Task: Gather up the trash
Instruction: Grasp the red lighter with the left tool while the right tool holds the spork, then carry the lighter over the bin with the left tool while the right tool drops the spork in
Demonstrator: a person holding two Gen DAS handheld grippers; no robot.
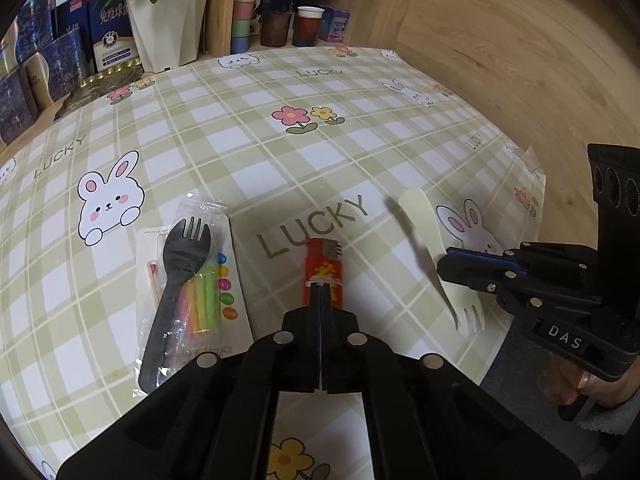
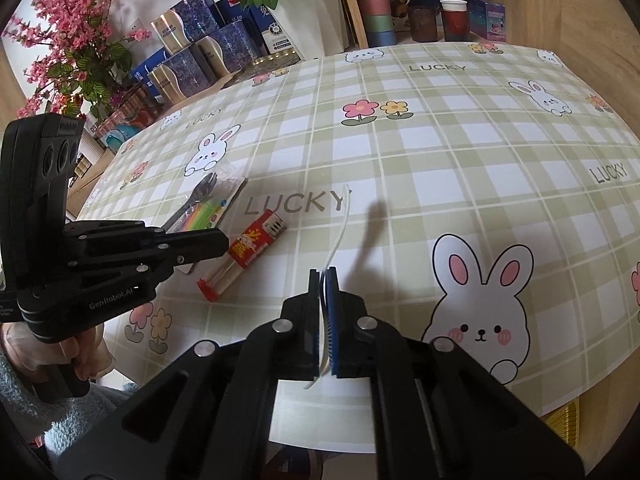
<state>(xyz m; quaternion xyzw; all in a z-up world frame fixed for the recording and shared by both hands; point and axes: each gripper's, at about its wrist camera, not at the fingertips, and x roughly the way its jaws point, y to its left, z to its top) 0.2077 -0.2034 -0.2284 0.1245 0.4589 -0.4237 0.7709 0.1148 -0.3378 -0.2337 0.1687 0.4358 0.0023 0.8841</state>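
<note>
A red lighter (image 1: 324, 266) lies flat on the checked tablecloth (image 1: 360, 140). My left gripper (image 1: 322, 290) is shut, its fingers pressed together over the lighter's near half and far narrower than its width. In the right wrist view the left gripper (image 2: 222, 245) meets the lighter (image 2: 256, 246) at its middle. My right gripper (image 2: 325, 276) is shut on a pale plastic fork (image 2: 340, 228), seen edge-on. In the left wrist view the fork (image 1: 424, 224) is tilted off the cloth, tines toward me, with the right gripper (image 1: 444, 266) clamping its neck.
A clear packet with a black fork and coloured strips (image 1: 188, 276) lies left of the lighter. Boxes (image 1: 60, 60), a white plant pot (image 1: 168, 24) and cups (image 1: 308, 26) line the far edge. A wooden wall (image 1: 500, 40) stands right. The table's near-right edge (image 1: 508, 320) is close to the right gripper.
</note>
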